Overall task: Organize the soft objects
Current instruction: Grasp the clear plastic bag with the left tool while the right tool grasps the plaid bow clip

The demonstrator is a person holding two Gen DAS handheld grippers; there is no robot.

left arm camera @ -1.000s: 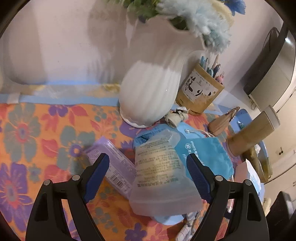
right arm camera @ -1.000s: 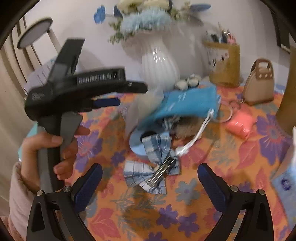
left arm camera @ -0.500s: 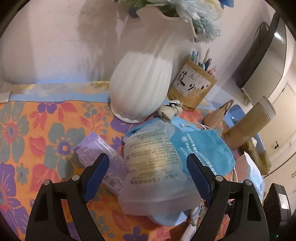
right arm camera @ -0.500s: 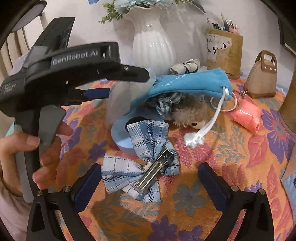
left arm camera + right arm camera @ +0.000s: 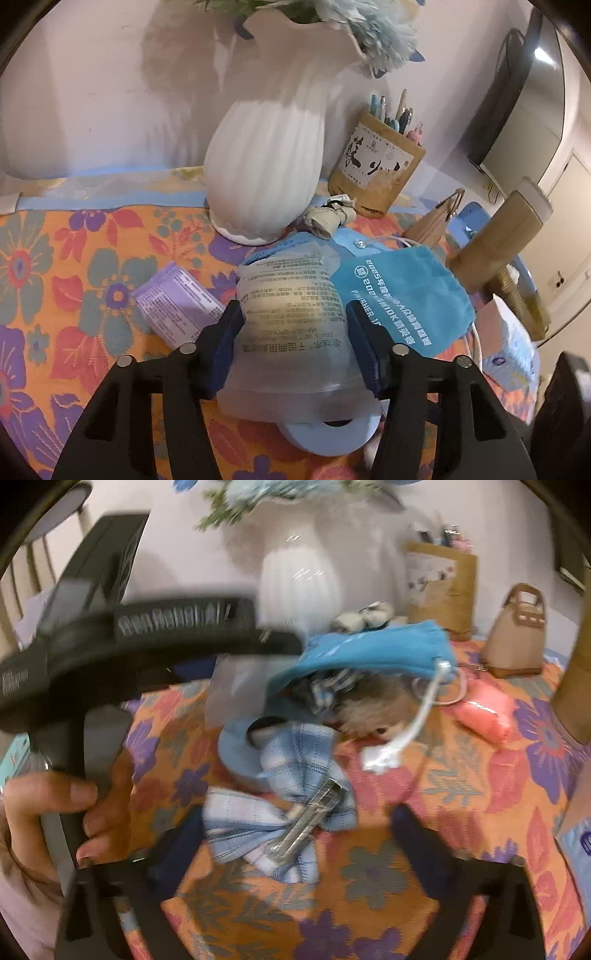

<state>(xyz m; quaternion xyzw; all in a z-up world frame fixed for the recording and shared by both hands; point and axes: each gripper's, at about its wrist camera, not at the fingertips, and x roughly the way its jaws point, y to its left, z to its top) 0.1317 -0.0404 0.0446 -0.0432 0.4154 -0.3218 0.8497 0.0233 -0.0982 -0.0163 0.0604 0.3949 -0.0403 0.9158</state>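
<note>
1. Left tool (image 5: 295, 343) pinches the translucent sponge packet (image 5: 291, 317) lying on the blue drawstring pouch (image 5: 402, 295), mid-table, likely to lift it.
2. Right tool (image 5: 295, 834), spread, straddles the plaid hair bow (image 5: 280, 819) nearer, ready to grab.

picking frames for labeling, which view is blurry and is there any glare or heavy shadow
Right wrist view: motion-blurred throughout, smearing the plaid bow and the left gripper's lettering, with streaked highlights on the vase. Left wrist view: sharp, the plastic packet's print readable; vase shadow on the wall, bright glare top right, fisheye bending at edges.
</note>
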